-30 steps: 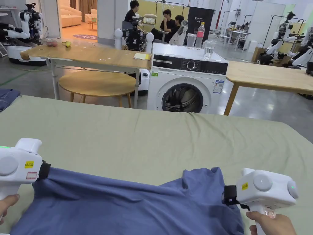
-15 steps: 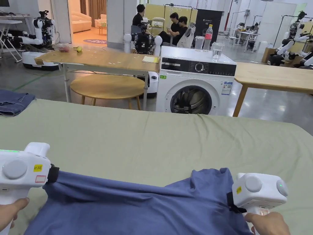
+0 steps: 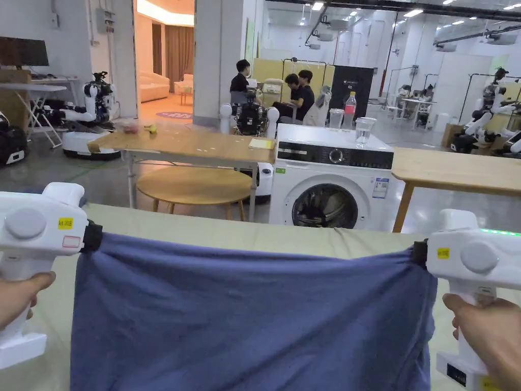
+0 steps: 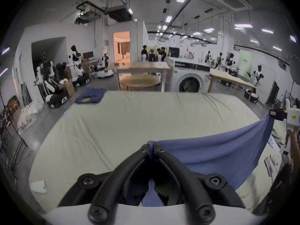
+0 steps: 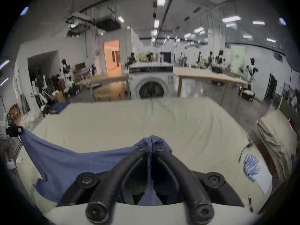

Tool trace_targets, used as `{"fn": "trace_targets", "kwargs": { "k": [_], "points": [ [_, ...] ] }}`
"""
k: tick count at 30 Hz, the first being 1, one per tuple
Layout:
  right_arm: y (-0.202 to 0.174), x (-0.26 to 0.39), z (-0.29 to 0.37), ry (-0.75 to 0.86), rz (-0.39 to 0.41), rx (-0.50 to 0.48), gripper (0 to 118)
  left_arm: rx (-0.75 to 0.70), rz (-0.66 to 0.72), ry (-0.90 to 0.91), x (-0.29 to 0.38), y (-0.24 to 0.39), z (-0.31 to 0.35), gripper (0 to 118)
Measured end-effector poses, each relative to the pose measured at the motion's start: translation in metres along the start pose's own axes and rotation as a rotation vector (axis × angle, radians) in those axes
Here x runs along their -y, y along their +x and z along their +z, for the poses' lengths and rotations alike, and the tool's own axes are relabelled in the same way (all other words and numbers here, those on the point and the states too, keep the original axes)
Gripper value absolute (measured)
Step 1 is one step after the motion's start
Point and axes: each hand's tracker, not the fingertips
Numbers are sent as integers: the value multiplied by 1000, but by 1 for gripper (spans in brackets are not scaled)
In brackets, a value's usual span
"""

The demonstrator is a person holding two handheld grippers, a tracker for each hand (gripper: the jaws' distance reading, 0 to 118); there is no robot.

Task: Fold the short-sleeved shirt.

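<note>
The blue shirt (image 3: 244,315) is hanging stretched between the two grippers, above the near part of the pale green bed (image 4: 129,124). Its top edge is sagging a little between them, and its lower part is running out of the head view, so whether the hem is touching the bed cannot be told there. In the right gripper view the shirt (image 5: 65,160) is draping down with a lower corner lying on the bed.

The left gripper (image 3: 94,236) is pinching the shirt's upper left corner; in the left gripper view both jaws of the left gripper (image 4: 151,149) are pressing together on a bunched bit of fabric, which is also trailing down between them. The right gripper (image 3: 420,253) is gripping the opposite corner; the right gripper view shows the right gripper (image 5: 150,147) with jaws closed on a wad of cloth poking out past the tips. That view is blurred.

The left hand (image 3: 18,300) and right hand (image 3: 488,331) are holding the handles, both cut off by the frame.

Beyond the bed's far edge a washing machine (image 3: 328,183) is standing. The left gripper view shows folded dark blue cloth (image 4: 90,95) at the bed's far left corner.
</note>
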Motion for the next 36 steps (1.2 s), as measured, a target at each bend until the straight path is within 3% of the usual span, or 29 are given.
{"fn": "trace_targets", "kwargs": {
  "k": [10,15,24,31,36],
  "points": [
    [-26,-114,69,228,33,12,1,-59,-20,181,-118,-5,71,0],
    [-39,-161,70,273,69,47,1,-89,-36,225,-168,-6,78,0],
    [-54,-244,55,366,63,101,1,-112,-11,304,-254,-9,64,0],
    [-56,-266,35,409,56,126,1,-109,-23,354,-276,-4,51,0],
    [-57,-245,23,407,79,130,1,-112,-34,329,-265,-4,31,0]
  ]
}}
